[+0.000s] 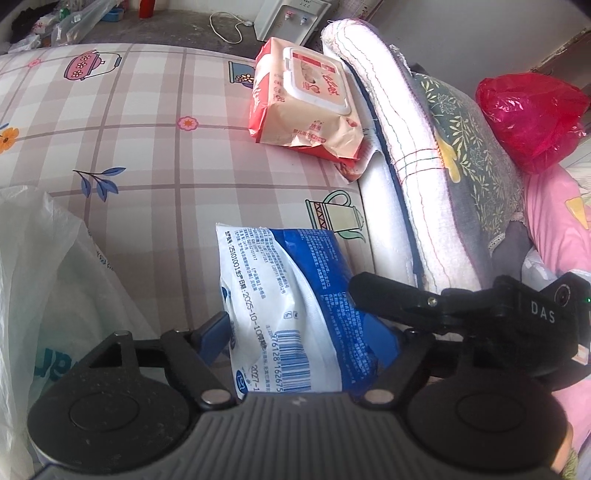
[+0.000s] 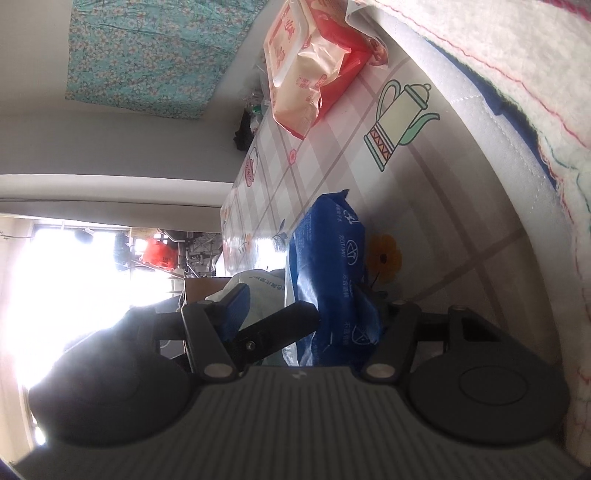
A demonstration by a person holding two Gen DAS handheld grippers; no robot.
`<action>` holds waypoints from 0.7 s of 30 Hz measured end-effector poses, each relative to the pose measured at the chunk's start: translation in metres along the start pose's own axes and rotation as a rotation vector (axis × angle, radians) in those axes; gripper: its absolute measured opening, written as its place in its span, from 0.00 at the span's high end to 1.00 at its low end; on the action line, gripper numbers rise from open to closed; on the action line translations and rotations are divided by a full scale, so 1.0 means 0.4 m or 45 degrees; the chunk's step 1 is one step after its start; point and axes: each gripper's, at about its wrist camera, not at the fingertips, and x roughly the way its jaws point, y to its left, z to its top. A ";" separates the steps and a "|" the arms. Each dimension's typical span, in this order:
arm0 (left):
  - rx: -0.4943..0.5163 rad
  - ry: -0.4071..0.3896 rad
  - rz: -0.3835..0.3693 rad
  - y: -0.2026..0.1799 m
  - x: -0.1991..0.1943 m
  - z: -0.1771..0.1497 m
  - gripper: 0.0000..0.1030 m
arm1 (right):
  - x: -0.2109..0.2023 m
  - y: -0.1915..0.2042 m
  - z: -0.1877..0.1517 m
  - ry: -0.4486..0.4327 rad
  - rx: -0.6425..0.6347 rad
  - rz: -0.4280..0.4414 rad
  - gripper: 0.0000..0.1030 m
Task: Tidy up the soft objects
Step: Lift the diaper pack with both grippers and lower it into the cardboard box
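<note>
A blue-and-white soft pack (image 1: 295,295) lies on the checked cloth (image 1: 147,147), between the fingers of my left gripper (image 1: 303,332). That gripper's blue left pad sits right at the pack's edge without squeezing it, and its right finger is hidden behind the pack. In the right wrist view the same pack (image 2: 328,266) stands between the fingers of my right gripper (image 2: 308,301). The visible pad (image 2: 238,306) is clear of the pack, and the left gripper's black finger (image 2: 277,325) crosses that gap. A red-and-cream wipes pack (image 1: 306,99) lies farther back.
Folded quilts and pillows (image 1: 417,166) are stacked along the right, with a red plastic bag (image 1: 532,118) on top. A white plastic bag (image 1: 55,295) stands at the near left. A white water dispenser (image 1: 291,18) and its cord are beyond the far edge.
</note>
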 end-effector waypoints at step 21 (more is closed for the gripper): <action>0.079 0.036 -0.011 0.008 0.012 -0.003 0.16 | -0.011 -0.048 -0.002 -0.001 0.100 0.117 0.41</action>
